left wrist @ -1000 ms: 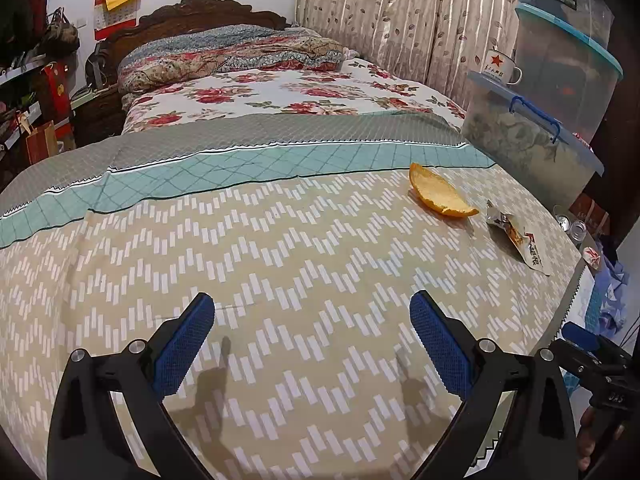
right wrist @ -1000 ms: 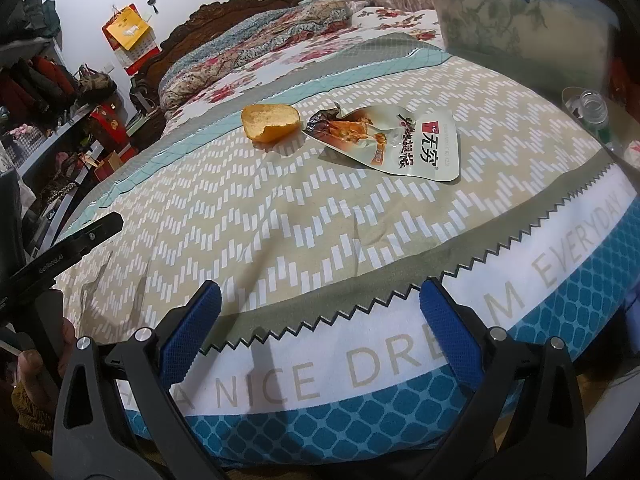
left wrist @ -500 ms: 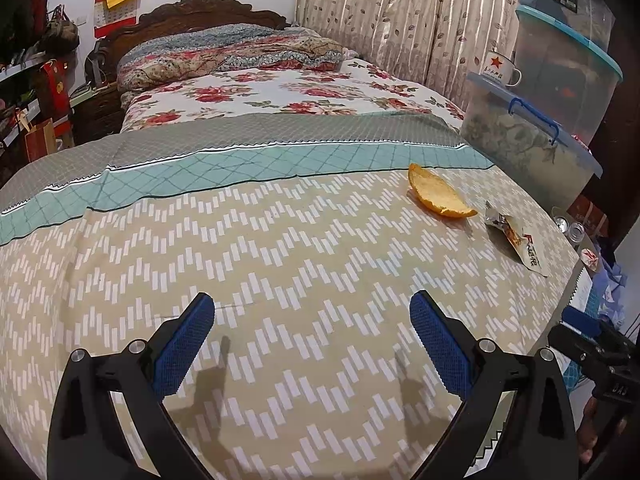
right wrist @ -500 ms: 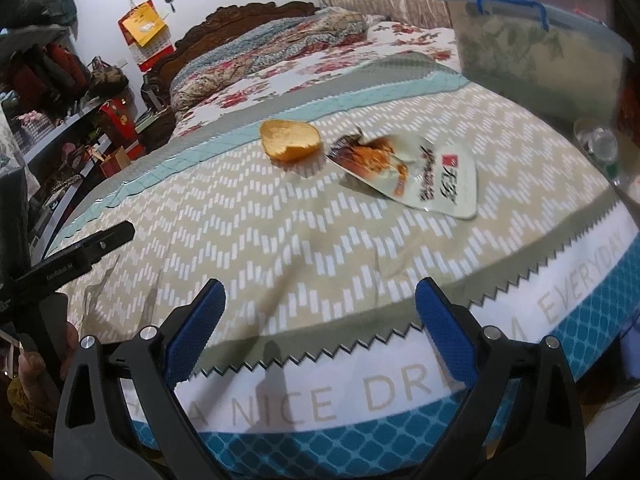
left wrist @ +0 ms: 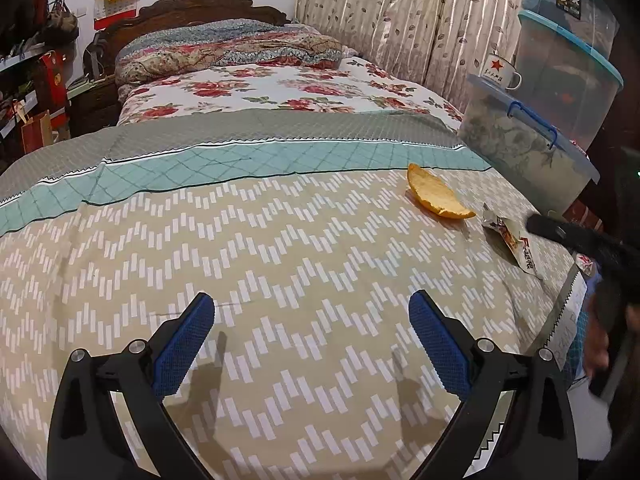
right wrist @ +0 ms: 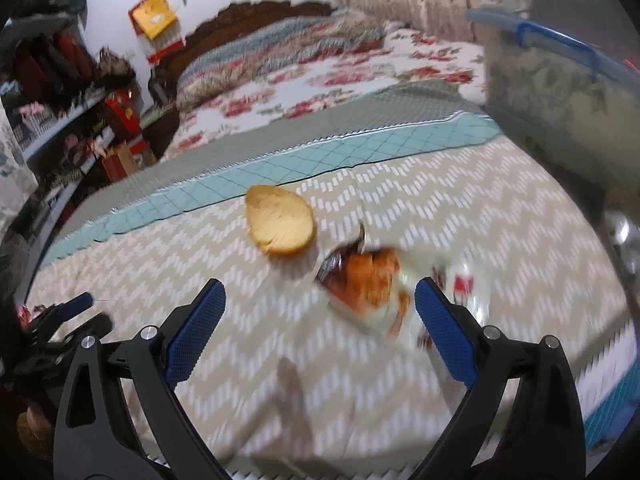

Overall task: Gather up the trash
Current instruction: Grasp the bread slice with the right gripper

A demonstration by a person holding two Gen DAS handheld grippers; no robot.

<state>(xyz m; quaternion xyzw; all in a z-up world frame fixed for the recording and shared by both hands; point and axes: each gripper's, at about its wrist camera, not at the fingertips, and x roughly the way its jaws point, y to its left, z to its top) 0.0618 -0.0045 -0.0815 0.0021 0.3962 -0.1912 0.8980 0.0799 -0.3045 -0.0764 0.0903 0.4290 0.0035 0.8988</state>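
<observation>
An orange peel lies on the beige zigzag bedspread toward the right. Beside it, nearer the bed's right edge, lies an empty snack wrapper. In the right wrist view the peel and the wrapper sit just ahead of my right gripper, which is open and empty; the wrapper lies close to its right finger. That view is blurred. My left gripper is open and empty over the bare middle of the bedspread, well short of both items.
Stacked plastic storage boxes with a starred mug on top stand beside the bed at right. Pillows and a carved headboard are at the far end. Cluttered shelves line the left wall.
My right gripper has moved forward over the bed edge toward the wrapper and peel, which now loom larger. The left gripper has stayed almost still.
</observation>
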